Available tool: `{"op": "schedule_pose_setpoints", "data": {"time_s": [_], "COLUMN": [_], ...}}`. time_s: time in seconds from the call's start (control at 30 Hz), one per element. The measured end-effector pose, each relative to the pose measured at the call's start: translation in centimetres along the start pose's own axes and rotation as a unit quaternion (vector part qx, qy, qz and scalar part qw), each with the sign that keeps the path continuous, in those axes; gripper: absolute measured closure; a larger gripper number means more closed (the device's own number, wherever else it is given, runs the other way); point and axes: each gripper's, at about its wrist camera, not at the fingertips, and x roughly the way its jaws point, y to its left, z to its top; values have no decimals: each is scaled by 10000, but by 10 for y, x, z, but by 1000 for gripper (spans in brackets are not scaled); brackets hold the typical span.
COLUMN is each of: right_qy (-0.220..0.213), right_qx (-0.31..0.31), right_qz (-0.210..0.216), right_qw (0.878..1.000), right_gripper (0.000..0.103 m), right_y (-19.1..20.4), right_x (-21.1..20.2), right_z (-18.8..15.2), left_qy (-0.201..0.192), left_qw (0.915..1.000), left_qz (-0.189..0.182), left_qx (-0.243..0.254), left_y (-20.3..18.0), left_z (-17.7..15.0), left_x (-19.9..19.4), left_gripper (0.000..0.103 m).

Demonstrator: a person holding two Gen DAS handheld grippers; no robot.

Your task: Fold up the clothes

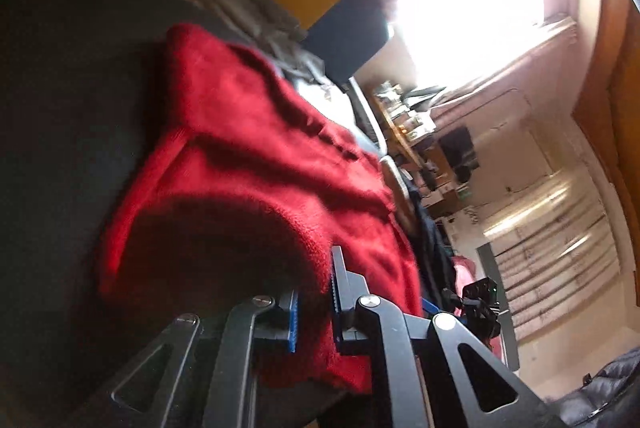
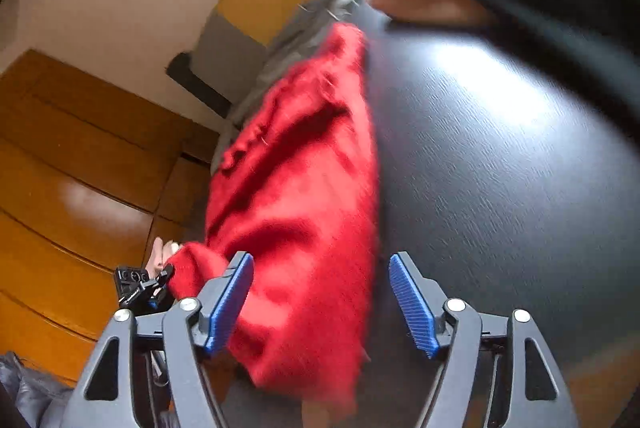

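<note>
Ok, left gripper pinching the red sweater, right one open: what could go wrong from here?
1. The left gripper pinches only a small bunch of the red sweater; a pull might slip it free.
2. The right gripper is open with sweater between its pads, so that side hangs loose and may sag or unfold.
3. Part of the sweater hangs past the dark table edge and could slide off.

Both grippers are of black metal — the right gripper [image 2: 322,302] has ribbed blue pads [image 2: 412,306], silver screws and triangular cut-outs; the left gripper [image 1: 314,304] looks the same.
</note>
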Motion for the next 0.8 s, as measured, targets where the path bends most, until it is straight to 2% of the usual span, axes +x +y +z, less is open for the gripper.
{"op": "schedule_pose_setpoints", "data": {"time_s": [0.07, 0.13, 0.17, 0.23, 0.3, 0.37, 0.43, 0.53, 0.63, 0.73, 0.77, 0.8], "right_qy": [116, 169, 159, 138, 96, 168, 193, 561, 943, 1021, 964, 905], "right_qx": [-38, -400, -642, -1130, -1642, -1786, -1524, -1164, -1005, -966, -939, -913], "right_qz": [166, 239, 208, 145, -165, -227, -6, 402, 419, 471, 463, 454], "right_qw": [9998, 9988, 9976, 9934, 9862, 9835, 9881, 9908, 9896, 9890, 9898, 9907], "right_gripper": [30, 15, 0, 0, 0, 0, 0, 0, 0, 0, 5, 23], "right_y": [-3, 10, 18, 34, 47, 52, 49, 49, 47, 43, 40, 38], "right_x": [10, 19, 25, 37, 53, 61, 60, 61, 56, 46, 43, 41], "right_z": [-10, -15, -15, -15, -17, -13, -3, -1, -11, -28, -32, -37], "left_qy": [54, 100, 121, 163, 196, 195, 160, 110, 151, 256, 290, 319], "left_qw": [10000, 9999, 9998, 9996, 9993, 9992, 9991, 9990, 9987, 9982, 9981, 9979], "left_qz": [45, 129, 165, 223, 294, 340, 378, 423, 423, 468, 480, 504], "left_qx": [-43, 23, 53, 97, 109, 116, 81, 102, 248, 276, 259, 243], "left_y": [0, -5, -8, -13, -16, -19, -19, -18, -21, -18, -16, -15], "left_z": [-8, -14, -16, -19, -22, -24, -24, -25, -27, -30, -30, -31], "left_x": [1, 3, 5, 7, 7, 9, 9, 5, 2, 6, 8, 10], "left_gripper": [92, 92, 92, 92, 92, 92, 91, 91, 91, 91, 91, 91]}}
